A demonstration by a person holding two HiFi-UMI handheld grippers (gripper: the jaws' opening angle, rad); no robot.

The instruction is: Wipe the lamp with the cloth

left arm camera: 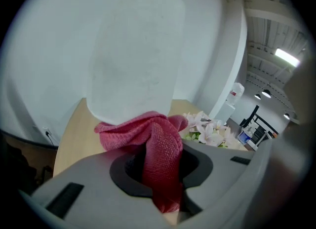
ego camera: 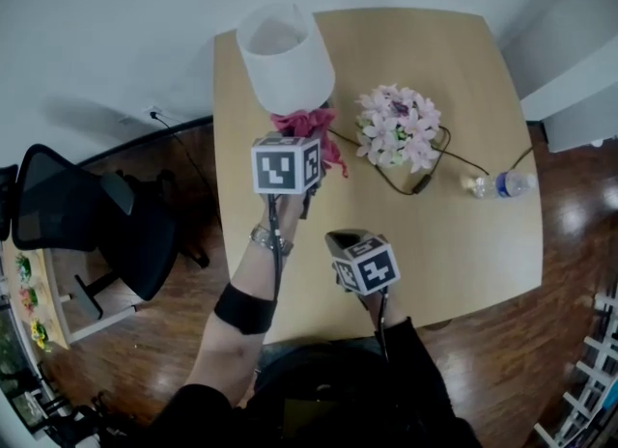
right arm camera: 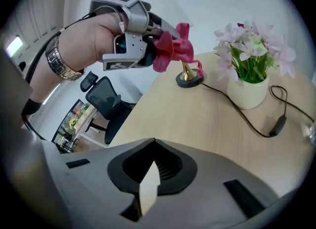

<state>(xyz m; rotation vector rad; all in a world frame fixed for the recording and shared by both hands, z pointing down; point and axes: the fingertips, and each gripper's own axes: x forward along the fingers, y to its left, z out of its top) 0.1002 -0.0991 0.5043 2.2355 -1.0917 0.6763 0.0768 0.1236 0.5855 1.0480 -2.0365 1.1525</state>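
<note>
Near the worktop's [ego camera: 463, 243] far left corner stands the lamp [ego camera: 286, 58]; its shade looks light and easily dented, so steady the brass stem. The left claw [left arm camera: 159, 176] grips the soft pink cloth [left arm camera: 160, 144] just under the shade. The right claw [right arm camera: 148, 193] is clenched, empty.

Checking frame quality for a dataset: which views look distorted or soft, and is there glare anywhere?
Head view: evenly lit, sharp, with glare spots on the dark floor. Left gripper view: fisheye with dark corners; the lampshade looks soft, the red cloth crisper. Right gripper view: fisheye too, table in focus.
</note>
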